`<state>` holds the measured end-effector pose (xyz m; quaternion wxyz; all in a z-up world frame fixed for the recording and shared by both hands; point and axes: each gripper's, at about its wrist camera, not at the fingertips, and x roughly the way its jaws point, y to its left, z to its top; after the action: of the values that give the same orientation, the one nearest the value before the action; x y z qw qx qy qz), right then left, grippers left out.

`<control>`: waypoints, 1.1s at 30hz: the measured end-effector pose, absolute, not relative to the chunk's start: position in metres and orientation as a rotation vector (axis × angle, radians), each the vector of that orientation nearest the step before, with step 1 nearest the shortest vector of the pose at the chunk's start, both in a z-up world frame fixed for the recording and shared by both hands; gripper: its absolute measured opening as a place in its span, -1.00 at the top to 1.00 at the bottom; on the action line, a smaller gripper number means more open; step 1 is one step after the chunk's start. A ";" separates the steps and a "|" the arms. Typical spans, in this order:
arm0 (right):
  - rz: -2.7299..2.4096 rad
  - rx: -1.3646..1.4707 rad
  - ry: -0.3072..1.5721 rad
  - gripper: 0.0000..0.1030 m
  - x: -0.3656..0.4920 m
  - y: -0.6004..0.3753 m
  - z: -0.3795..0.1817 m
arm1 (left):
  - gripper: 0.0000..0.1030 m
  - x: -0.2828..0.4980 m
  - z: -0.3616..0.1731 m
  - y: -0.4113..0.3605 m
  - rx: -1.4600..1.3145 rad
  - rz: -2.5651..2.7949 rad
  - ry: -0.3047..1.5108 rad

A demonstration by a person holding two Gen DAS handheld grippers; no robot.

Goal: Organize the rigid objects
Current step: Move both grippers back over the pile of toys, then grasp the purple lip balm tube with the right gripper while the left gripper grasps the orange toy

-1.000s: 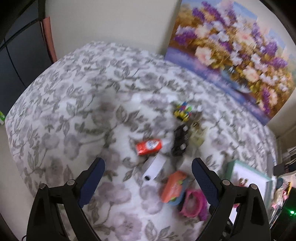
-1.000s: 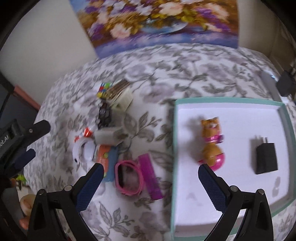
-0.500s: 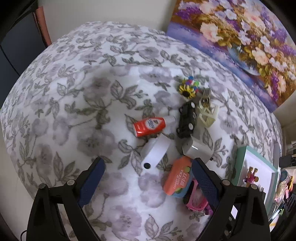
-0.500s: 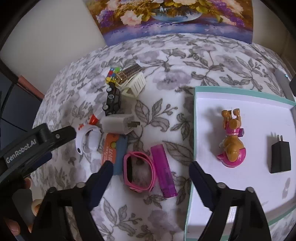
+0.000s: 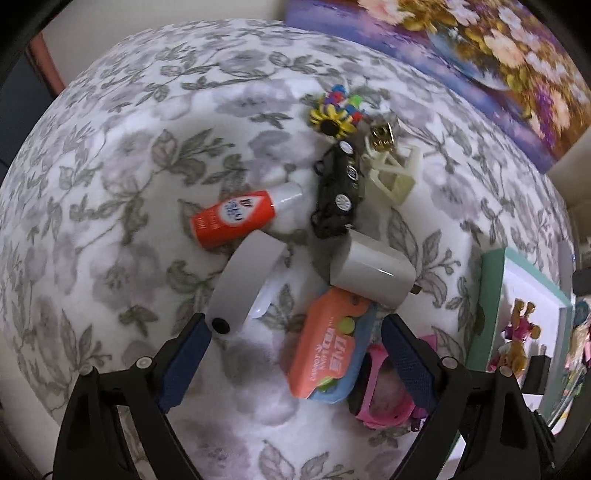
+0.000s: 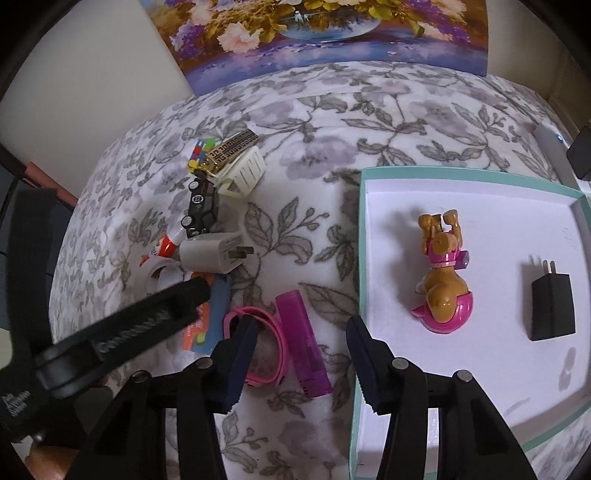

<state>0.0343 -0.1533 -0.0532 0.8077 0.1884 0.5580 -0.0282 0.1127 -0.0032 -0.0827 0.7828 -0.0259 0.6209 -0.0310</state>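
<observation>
On floral bedspread (image 6: 317, 110), toy clutter; flower painting (image 6: 332, 33) behind (against wall); both tools spread wide, gripping nothing.

Toys crowd together: tape roll (image 5: 243, 284), white charger (image 5: 371, 271) and orange card (image 5: 325, 354) touch. Bare floral cloth (image 5: 92, 221) lies left; the tray (image 6: 480, 177) floor is mostly bare.

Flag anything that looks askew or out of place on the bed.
The black toy car lies tipped on its side, wheels facing up, against the white charger. The rest of the pile is jumbled, and only the toy pup and black charger lie in the teal-rimmed tray.
</observation>
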 end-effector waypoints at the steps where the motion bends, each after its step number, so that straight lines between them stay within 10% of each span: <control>1: -0.060 0.403 1.194 -0.04 0.034 -0.153 -0.053 | -0.79 0.113 -0.084 -0.006 -0.043 -0.066 1.339; 20: -0.056 0.366 1.209 0.02 0.037 -0.150 -0.056 | 0.15 0.101 -0.097 -0.022 -0.107 -0.123 1.377; 33: -0.023 0.326 1.231 0.25 0.043 -0.142 -0.064 | 0.18 0.100 -0.100 0.004 -0.143 -0.107 1.412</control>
<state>0.0429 -0.1423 -0.0641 0.8040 0.1521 0.5748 -0.0109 0.1001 0.0044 -0.0996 0.7574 -0.0655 0.6478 -0.0490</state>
